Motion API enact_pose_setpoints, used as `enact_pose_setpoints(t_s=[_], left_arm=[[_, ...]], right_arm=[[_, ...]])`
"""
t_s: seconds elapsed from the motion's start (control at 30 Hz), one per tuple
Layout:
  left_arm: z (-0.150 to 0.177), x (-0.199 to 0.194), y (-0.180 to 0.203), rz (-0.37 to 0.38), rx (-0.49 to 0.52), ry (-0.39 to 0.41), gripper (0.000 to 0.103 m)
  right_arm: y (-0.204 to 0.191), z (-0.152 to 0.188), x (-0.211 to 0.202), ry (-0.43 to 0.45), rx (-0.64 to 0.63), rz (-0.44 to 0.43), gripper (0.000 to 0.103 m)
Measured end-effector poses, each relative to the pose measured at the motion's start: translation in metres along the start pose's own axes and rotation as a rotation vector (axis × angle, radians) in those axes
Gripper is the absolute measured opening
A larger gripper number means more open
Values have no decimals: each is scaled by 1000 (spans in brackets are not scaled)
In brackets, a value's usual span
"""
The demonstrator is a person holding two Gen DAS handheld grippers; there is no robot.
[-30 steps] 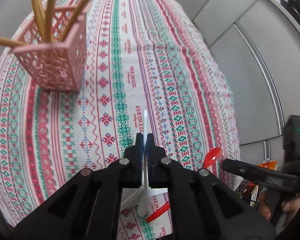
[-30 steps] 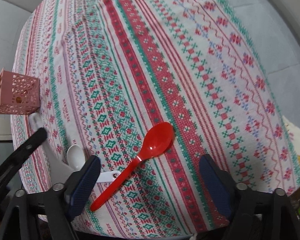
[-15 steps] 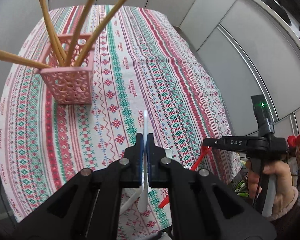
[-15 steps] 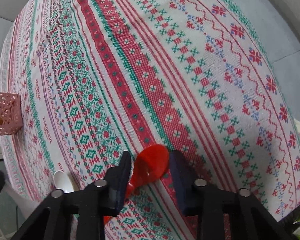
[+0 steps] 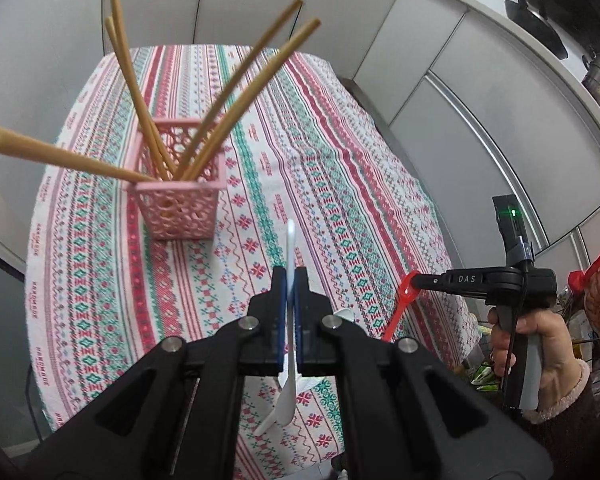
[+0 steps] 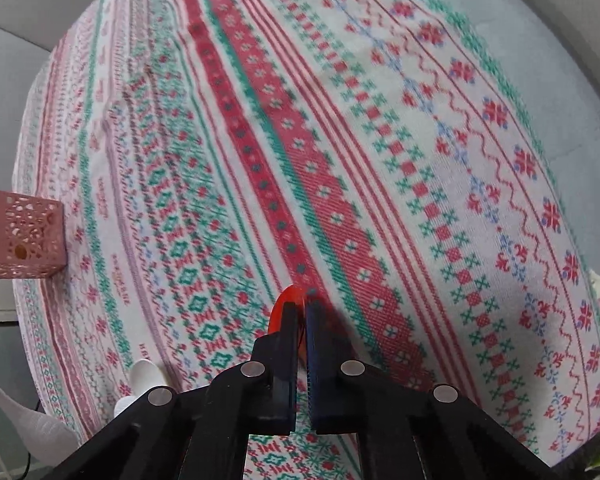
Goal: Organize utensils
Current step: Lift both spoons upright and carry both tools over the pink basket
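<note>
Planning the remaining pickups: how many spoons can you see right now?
3. One white spoon in the left gripper, a red spoon in the right gripper, and a second white spoon lying on the tablecloth near its edge. Others may be hidden behind the grippers.

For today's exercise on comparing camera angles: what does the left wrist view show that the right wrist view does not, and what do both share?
Only the left wrist view shows the chopsticks standing in the pink basket, the left gripper shut on a white spoon, the hand holding the right gripper, and the kitchen cabinets. Only the right wrist view shows the right gripper's fingers close up, clamping the red spoon. Both show the patterned tablecloth, the basket, the red spoon and another white spoon on the cloth.
</note>
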State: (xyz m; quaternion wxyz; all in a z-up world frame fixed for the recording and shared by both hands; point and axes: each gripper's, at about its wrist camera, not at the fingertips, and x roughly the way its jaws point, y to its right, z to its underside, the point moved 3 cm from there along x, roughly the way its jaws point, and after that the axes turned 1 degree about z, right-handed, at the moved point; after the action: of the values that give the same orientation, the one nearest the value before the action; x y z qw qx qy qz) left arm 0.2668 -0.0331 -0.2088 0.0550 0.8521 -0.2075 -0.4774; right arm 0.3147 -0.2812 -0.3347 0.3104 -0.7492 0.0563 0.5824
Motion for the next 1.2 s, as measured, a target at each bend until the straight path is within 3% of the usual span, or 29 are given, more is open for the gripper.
enact_pose_setpoints(t_s=[0.43,0.67,0.83,1.03,1.2], left_arm=[[-14,-31,2,7,8,105,4],[-30,-72,4,-23,42,265,4],[-44,-93,-6,-30,14,387,4],[-62,-88,-25,-30,-63,450,4],[-71,-76,-31,-80,-89,494,4]], right_arm=[[-42,7,-52,153,-136,-46,1],[-77,20,-99,296,-233,-81,1],[-96,24,-127,396,-262,-118,1],[-124,22,-158,545,-300,-124,1],[-139,14,-166,606,-302,-139,1]])
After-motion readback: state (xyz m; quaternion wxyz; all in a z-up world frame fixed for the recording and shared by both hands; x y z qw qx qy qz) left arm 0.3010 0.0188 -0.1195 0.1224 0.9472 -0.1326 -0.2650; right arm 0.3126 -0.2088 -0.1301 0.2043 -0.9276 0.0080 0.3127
